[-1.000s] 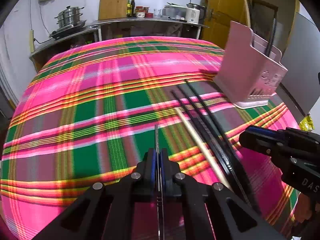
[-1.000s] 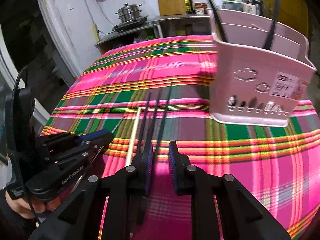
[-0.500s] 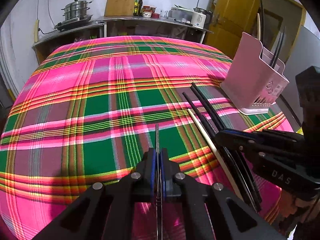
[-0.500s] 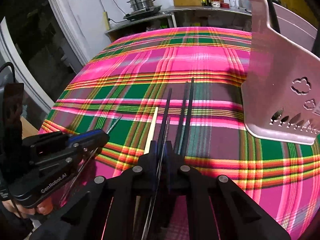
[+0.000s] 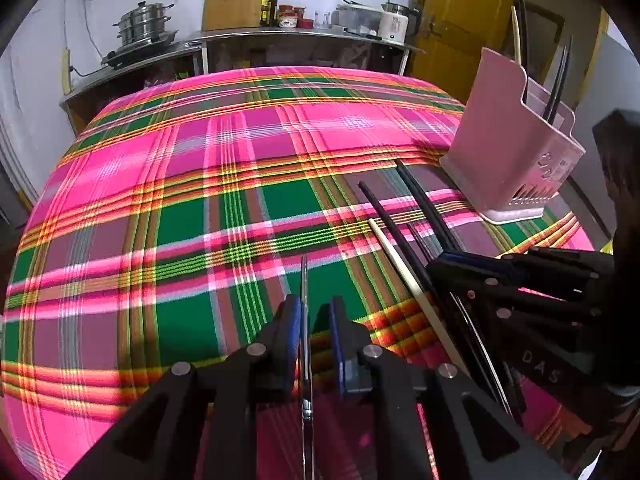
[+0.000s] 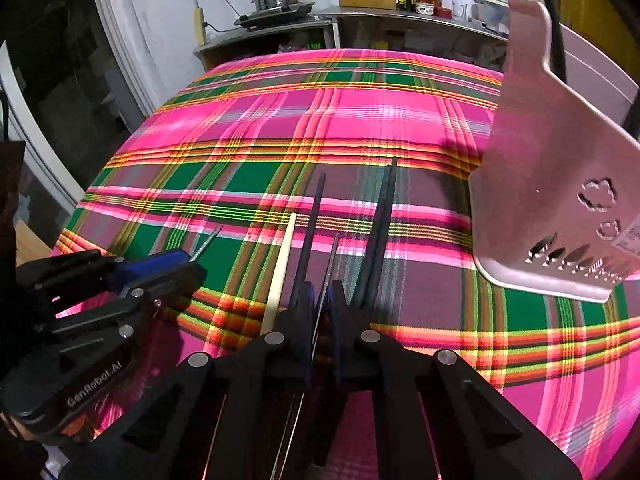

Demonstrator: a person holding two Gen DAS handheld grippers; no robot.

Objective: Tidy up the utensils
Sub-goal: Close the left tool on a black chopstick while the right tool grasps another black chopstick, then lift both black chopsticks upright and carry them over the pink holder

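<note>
Across the left wrist view, the left gripper (image 5: 316, 322) has its fingers spread apart, with a thin metal chopstick (image 5: 304, 280) lying between them against the left pad, so nothing is clamped; to its right on the plaid worktop (image 5: 168, 184) lie a pale wooden chopstick (image 5: 396, 258) and several black chopsticks (image 5: 424, 204), side by side and angled toward the pink utensil holder (image 5: 516, 160), which stands upright near the worktop's right edge and already carries a few dark sticks and one pale one; the right gripper (image 5: 452, 264) reaches in from the right over the loose sticks. Over in the right wrist view, the right gripper (image 6: 320, 300) has its fingers drawn close on a second slim metal chopstick (image 6: 330, 258), seemingly pinching it though contact is hard to confirm, with the wooden chopstick (image 6: 280, 268) just to its left and black chopsticks (image 6: 380, 216) on either side; the holder (image 6: 556, 184) looms close at the right, and the left gripper (image 6: 176, 260) sits low at the left. Judged from this, the sorting is partly done: some sticks are stowed, while the wooden one, the black ones and both metal ones are not yet in the holder
</note>
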